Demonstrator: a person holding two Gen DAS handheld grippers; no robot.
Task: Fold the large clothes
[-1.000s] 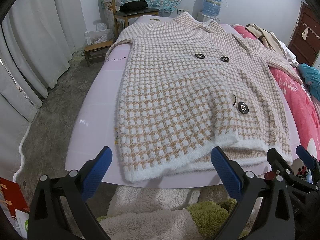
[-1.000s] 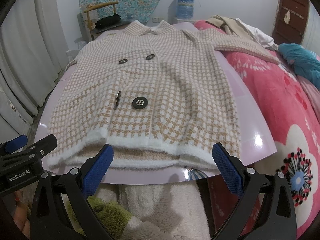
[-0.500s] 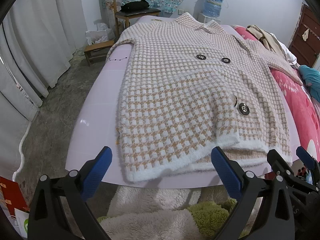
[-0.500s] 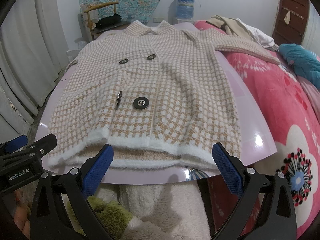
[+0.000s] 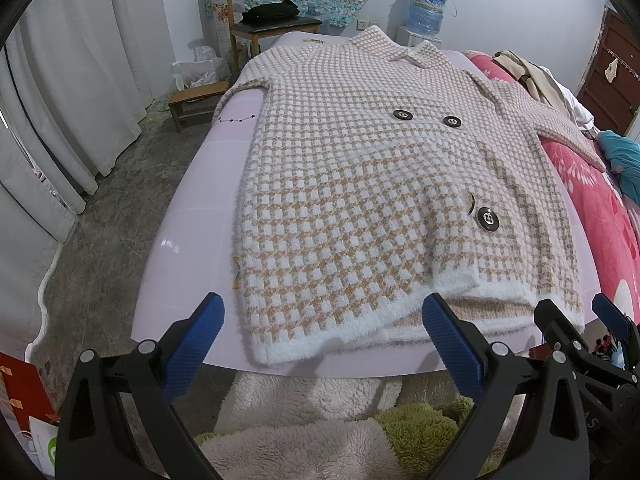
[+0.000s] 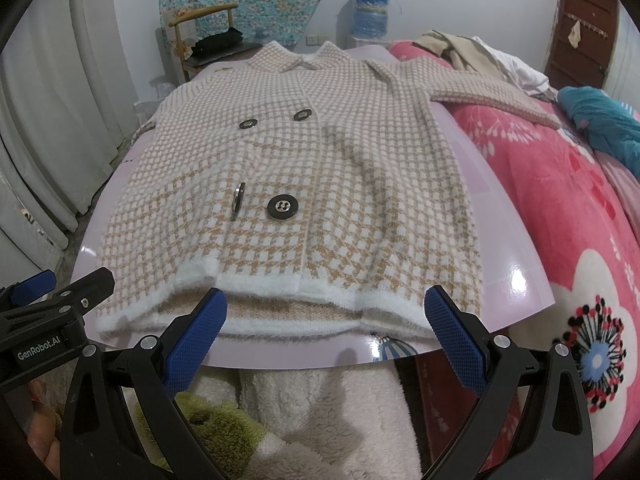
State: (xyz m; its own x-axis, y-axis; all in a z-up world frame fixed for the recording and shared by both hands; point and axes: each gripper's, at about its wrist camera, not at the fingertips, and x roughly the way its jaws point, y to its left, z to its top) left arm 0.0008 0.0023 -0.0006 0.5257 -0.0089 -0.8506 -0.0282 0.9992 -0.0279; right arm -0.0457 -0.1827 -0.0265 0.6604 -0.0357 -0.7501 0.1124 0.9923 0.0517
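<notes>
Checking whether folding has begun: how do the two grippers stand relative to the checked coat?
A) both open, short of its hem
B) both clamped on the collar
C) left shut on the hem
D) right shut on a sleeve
A: the left gripper and right gripper are both open, hovering just short of the checked coat, whose white hem lies flat and untouched.

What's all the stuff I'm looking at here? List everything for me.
coat: one, beige and white check, spread flat on the board
buttons: four, dark, on the coat front; one stands on edge
board: one, glossy pale pink, under the coat
blanket: one, pink with flowers, to the right of the board
clothes pile: beige and white, far end of the blanket
teal garment: one, right edge
chair: one, wooden, black item on its seat, by the far wall
water bottle: one, blue, by the far wall
curtains: white, left
left gripper: black, blue pads, open, short of the hem
right gripper: black, blue pads, open, short of the hem
</notes>
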